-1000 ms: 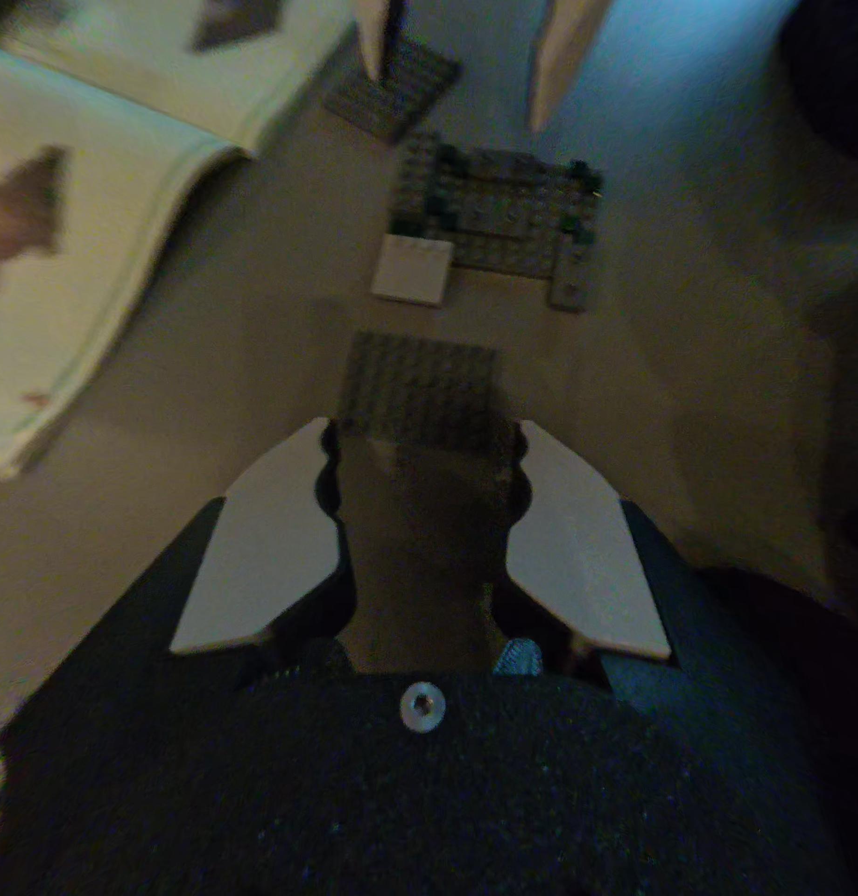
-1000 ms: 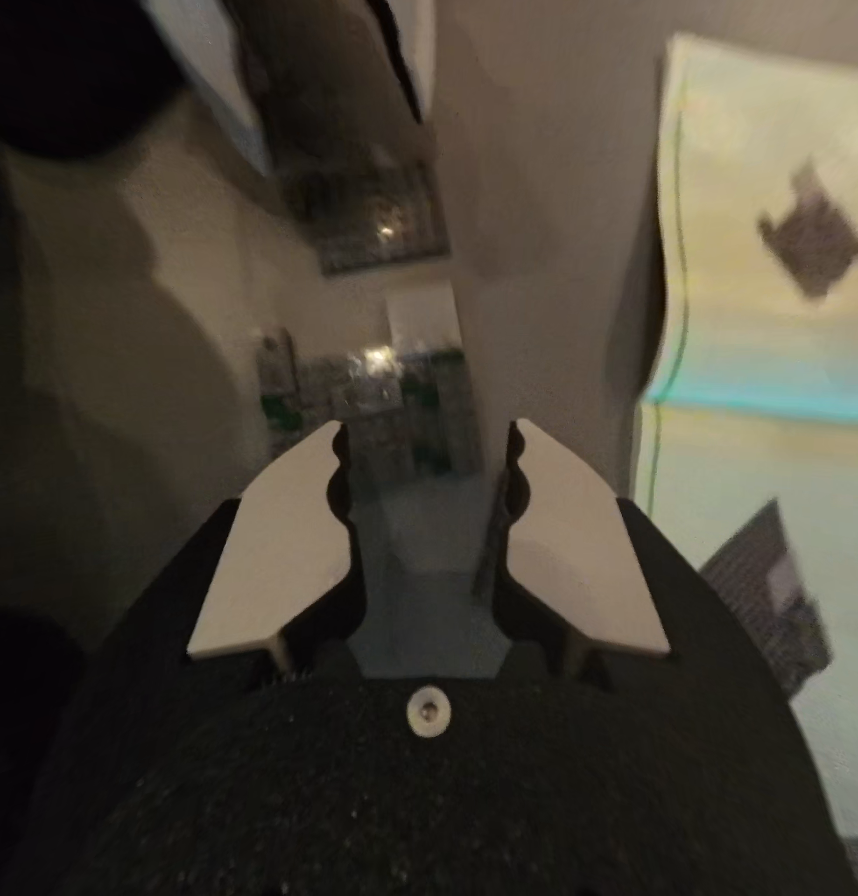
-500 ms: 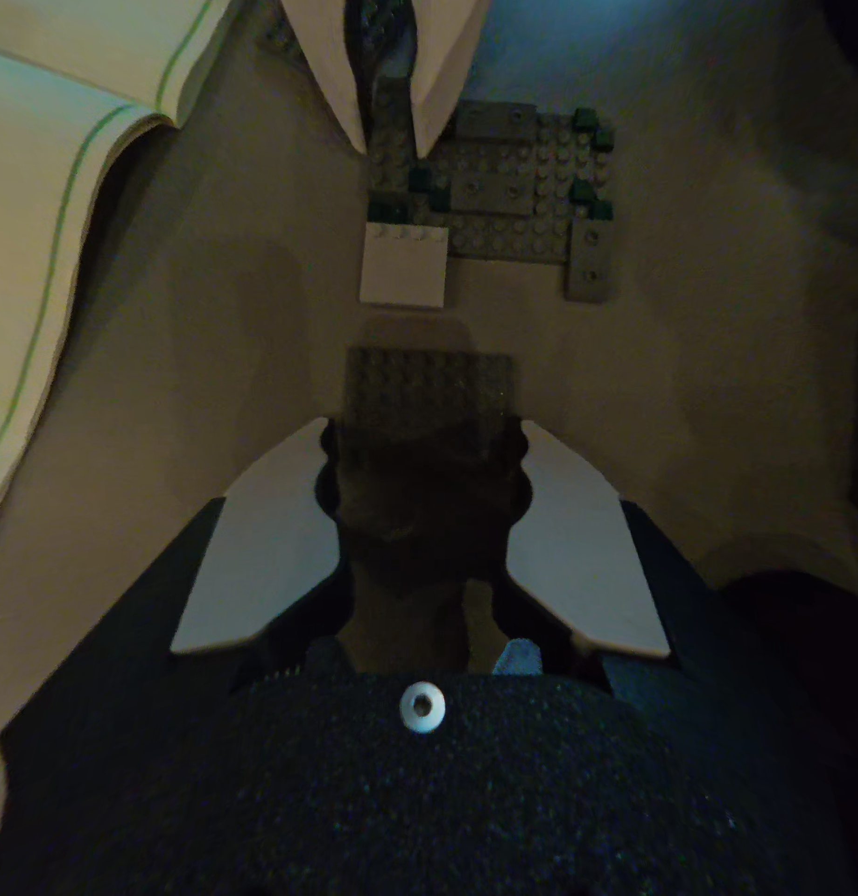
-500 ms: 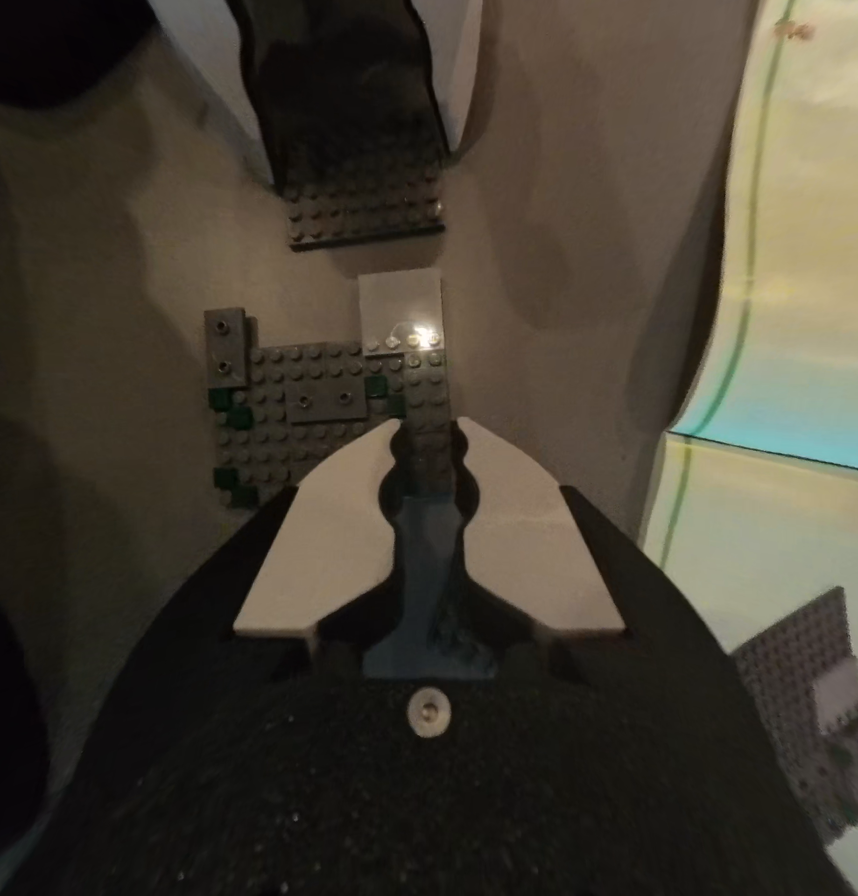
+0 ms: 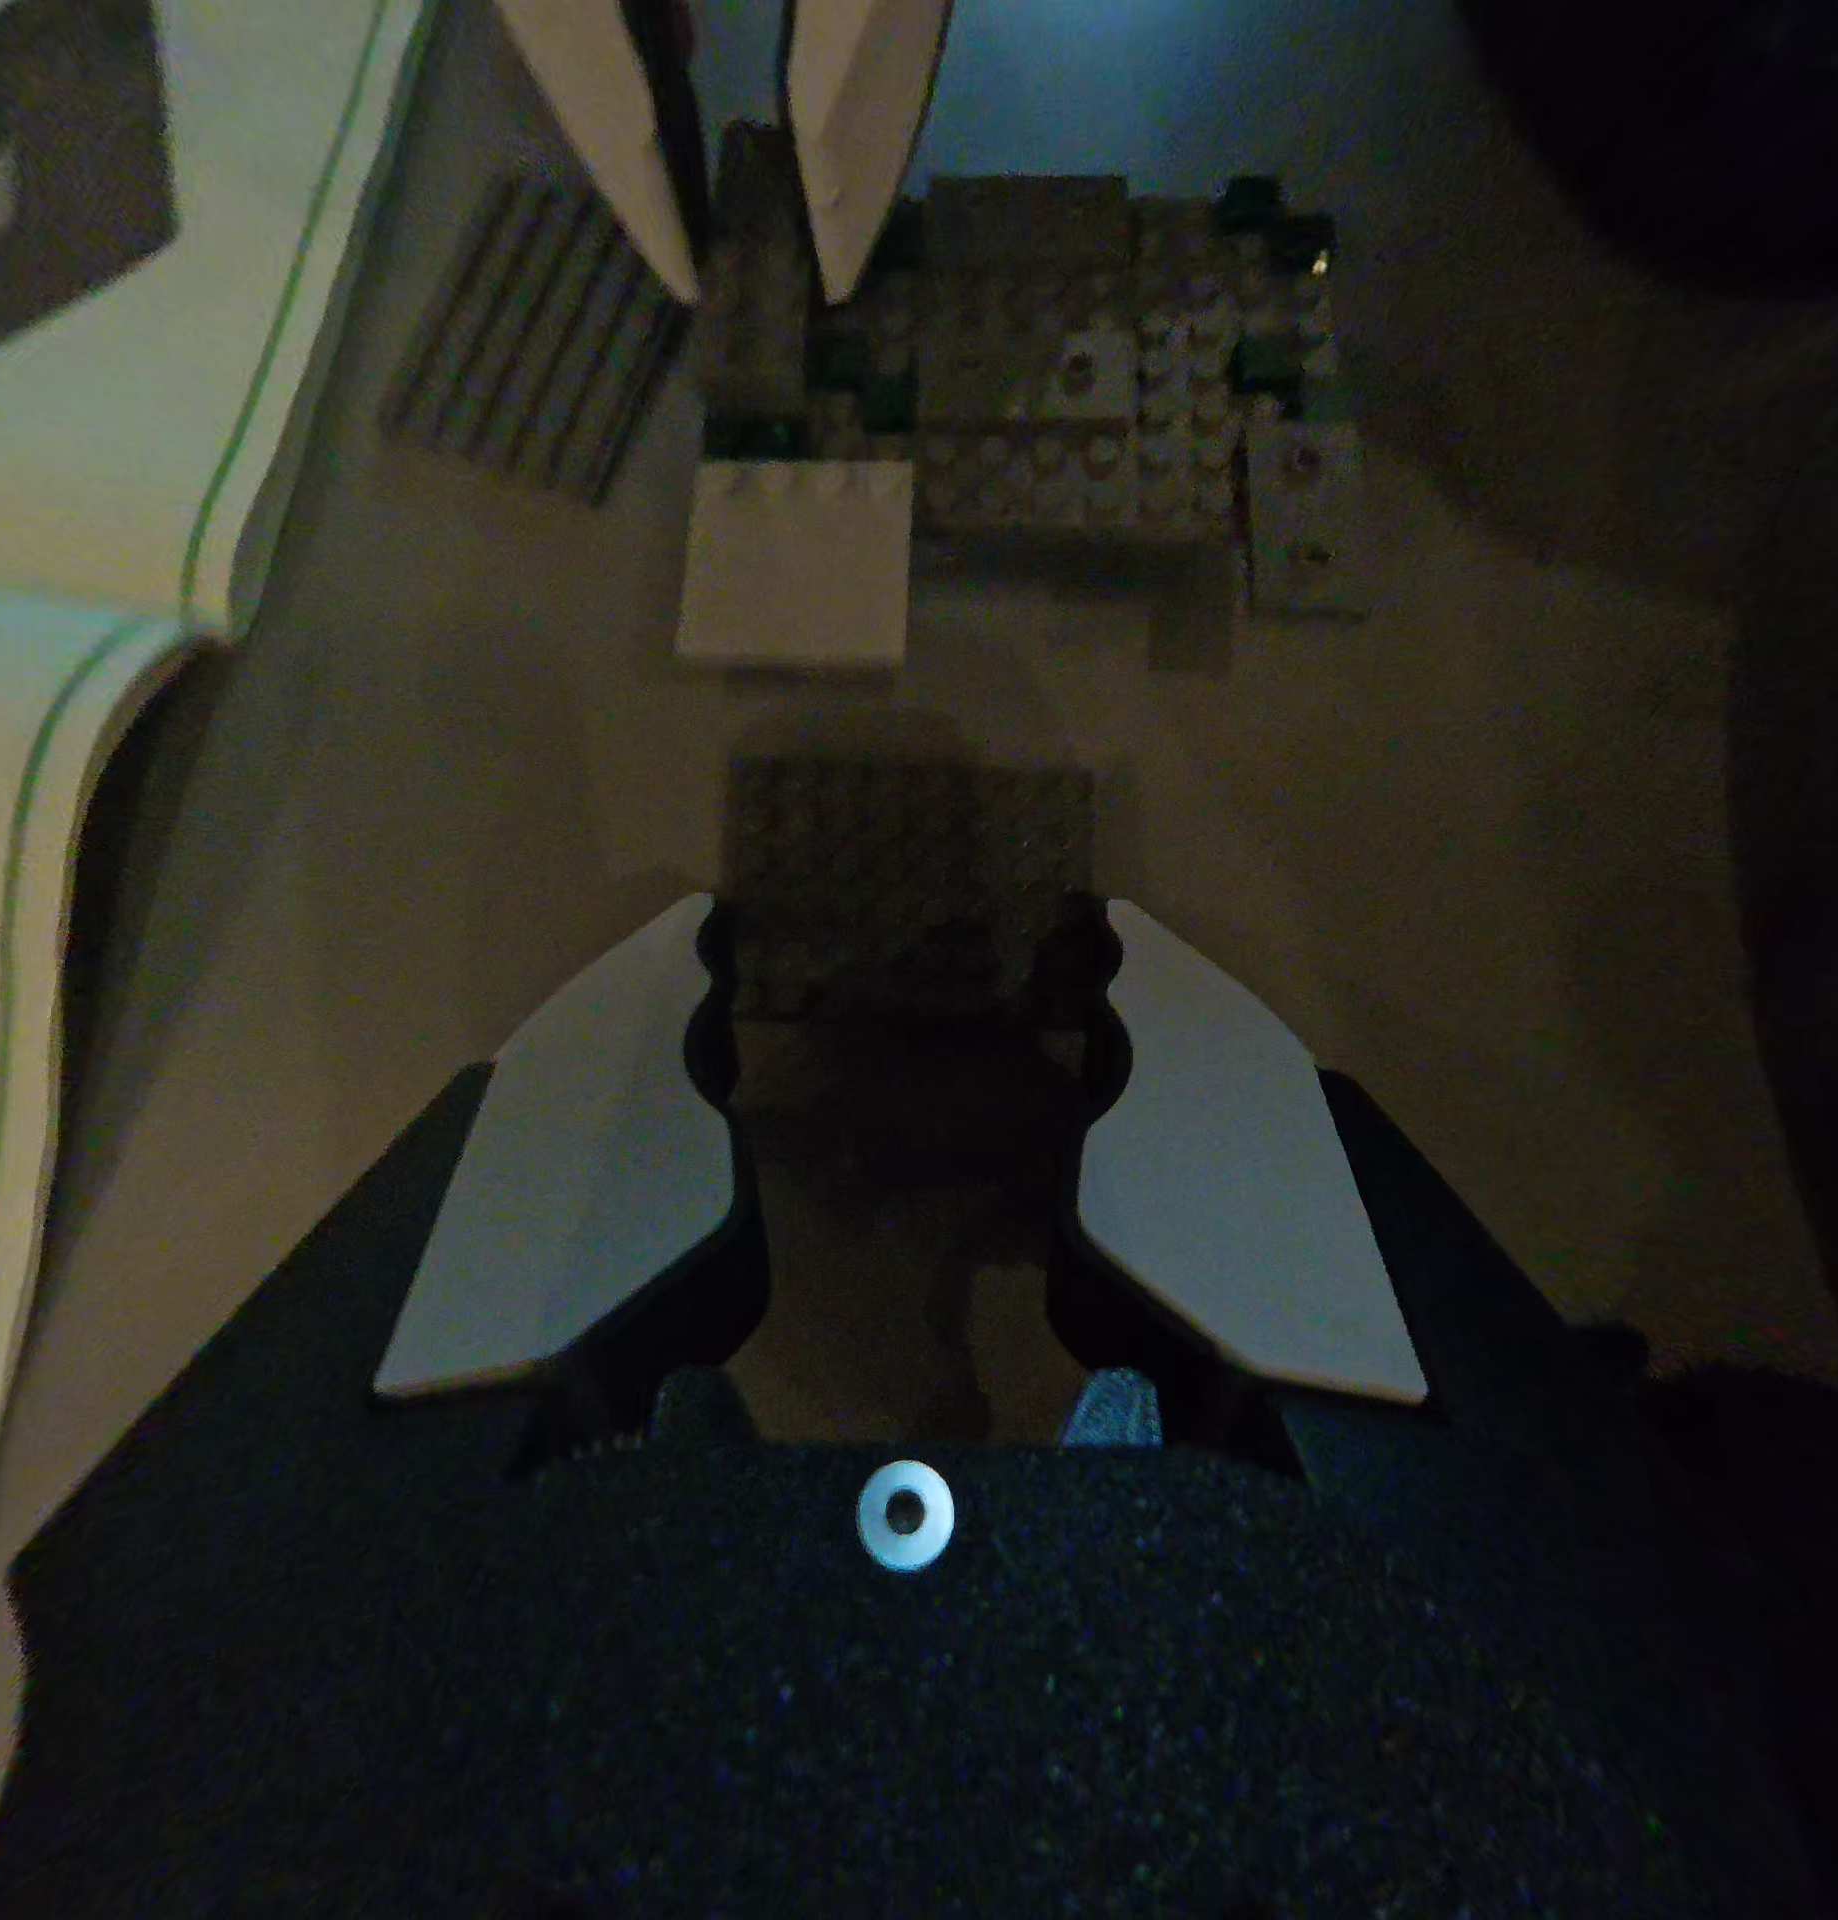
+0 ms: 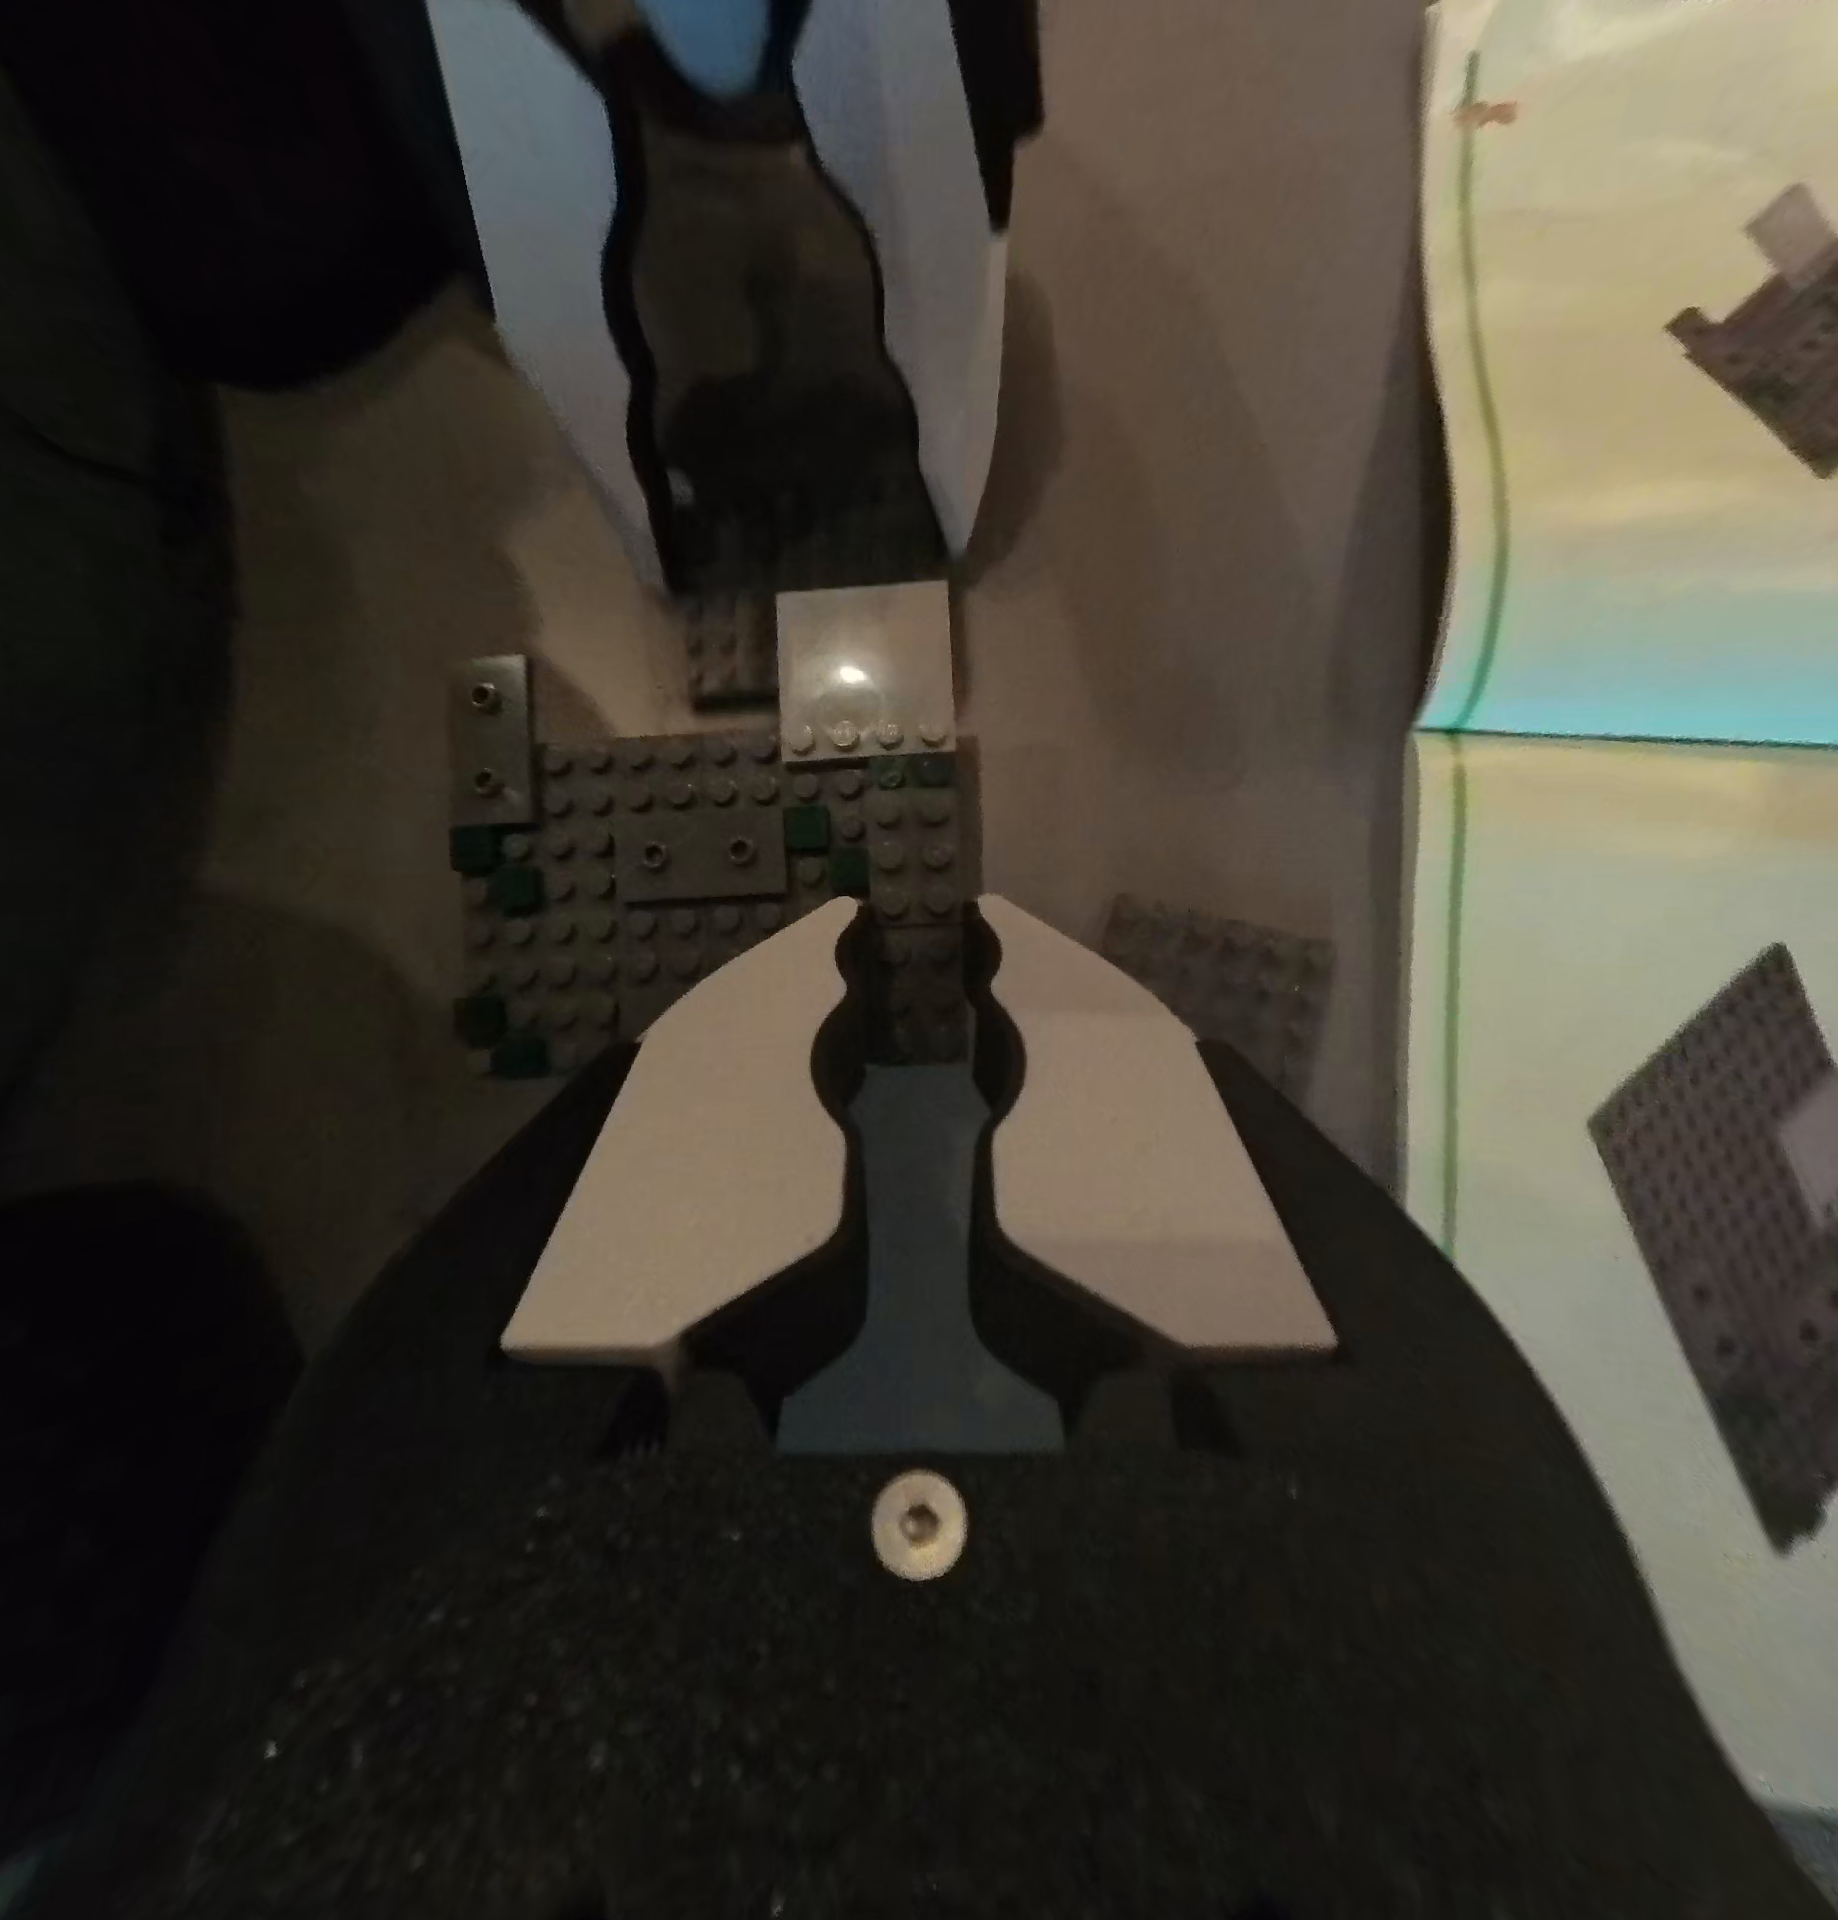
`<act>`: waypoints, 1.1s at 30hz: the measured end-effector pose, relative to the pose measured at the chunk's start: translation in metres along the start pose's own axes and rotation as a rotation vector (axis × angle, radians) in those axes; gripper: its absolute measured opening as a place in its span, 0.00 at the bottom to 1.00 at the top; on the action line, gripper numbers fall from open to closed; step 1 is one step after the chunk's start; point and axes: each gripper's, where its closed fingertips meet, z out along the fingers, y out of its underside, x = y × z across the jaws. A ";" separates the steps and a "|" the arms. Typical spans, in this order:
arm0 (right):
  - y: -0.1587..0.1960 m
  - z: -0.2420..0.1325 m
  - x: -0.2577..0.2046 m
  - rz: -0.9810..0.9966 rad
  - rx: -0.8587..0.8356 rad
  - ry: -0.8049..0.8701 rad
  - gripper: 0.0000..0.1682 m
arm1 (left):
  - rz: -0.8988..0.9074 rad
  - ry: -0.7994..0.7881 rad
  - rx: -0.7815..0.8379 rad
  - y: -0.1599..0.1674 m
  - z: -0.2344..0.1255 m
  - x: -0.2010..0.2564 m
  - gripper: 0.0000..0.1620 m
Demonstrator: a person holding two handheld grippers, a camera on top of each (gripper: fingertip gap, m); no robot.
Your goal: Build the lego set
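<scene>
Your right gripper (image 6: 917,914) comes in low over the bench (image 6: 1185,520), fingers pointing along the bench top toward your left gripper (image 5: 899,914), which faces it head-on. Between the two lies the dark grey lego assembly (image 6: 624,894), flat on the bench, studs up, beside the open instruction booklet (image 6: 1642,582). Your right jaws are nearly closed on a narrow two-stud-wide dark grey plate (image 6: 917,862) at the assembly's booklet-side edge; its long axis runs straight out along your fingers, and both tips touch its sides. Your left jaws stand wide, clamped on a broad dark grey plate (image 5: 910,883) that points forward and juts beyond the tips. A white sloped tile (image 6: 865,665) sits at the assembly's end nearest your left gripper. A loose grey plate (image 6: 1221,987) lies between assembly and booklet.
</scene>
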 end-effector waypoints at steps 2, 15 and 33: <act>0.003 0.000 -0.003 -0.002 -0.014 0.016 0.10 | 0.028 0.010 0.002 -0.008 0.008 0.001 0.40; 0.017 0.013 0.000 0.043 -0.065 0.036 0.10 | 0.018 -0.029 0.038 -0.019 0.002 0.000 0.44; 0.023 0.021 -0.002 0.005 -0.122 0.034 0.10 | -0.006 -0.082 0.068 -0.012 -0.009 0.010 0.41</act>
